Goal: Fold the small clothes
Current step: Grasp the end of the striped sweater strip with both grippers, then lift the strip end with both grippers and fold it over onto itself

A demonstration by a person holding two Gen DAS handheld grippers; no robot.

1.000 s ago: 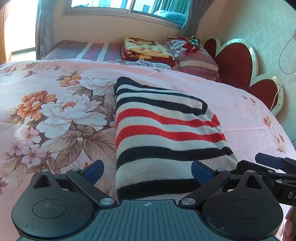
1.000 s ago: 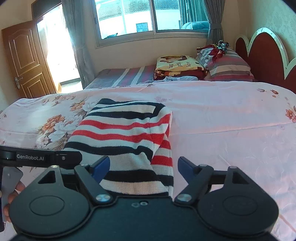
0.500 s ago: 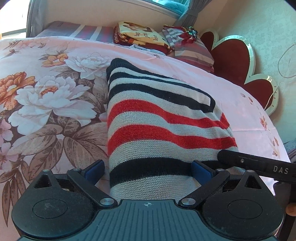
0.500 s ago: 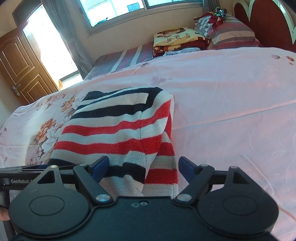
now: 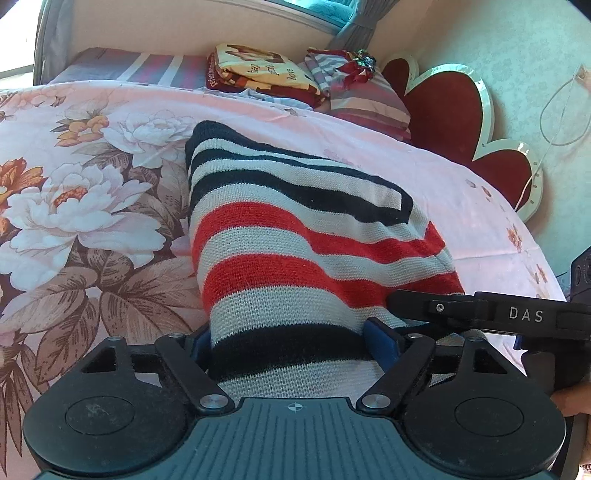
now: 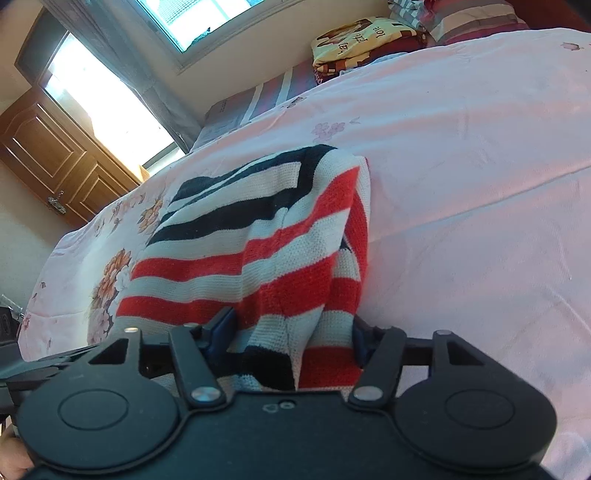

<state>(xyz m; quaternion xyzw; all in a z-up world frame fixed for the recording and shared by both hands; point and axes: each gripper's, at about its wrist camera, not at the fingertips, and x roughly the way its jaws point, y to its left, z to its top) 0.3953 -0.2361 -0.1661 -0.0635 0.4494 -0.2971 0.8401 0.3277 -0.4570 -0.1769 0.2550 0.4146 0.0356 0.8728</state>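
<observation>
Striped knit sweater (image 5: 295, 236), folded, on bed (image 5: 461, 192), straddling floral print and plain pink of sheet. Left hand-held gripper (image 5: 291, 345) clamped on near hem at black stripe, fabric bunched between blue pads. Right hand-held gripper (image 6: 293, 334) clenched on near right corner, layered fold edge pinched. Folded blanket (image 5: 258, 74) and striped pillow (image 5: 362, 92) at bed's far end. Red heart headboard (image 5: 443, 122) at right. Window (image 6: 207, 18), curtain (image 6: 122, 70), wooden door (image 6: 55, 158) at left.
</observation>
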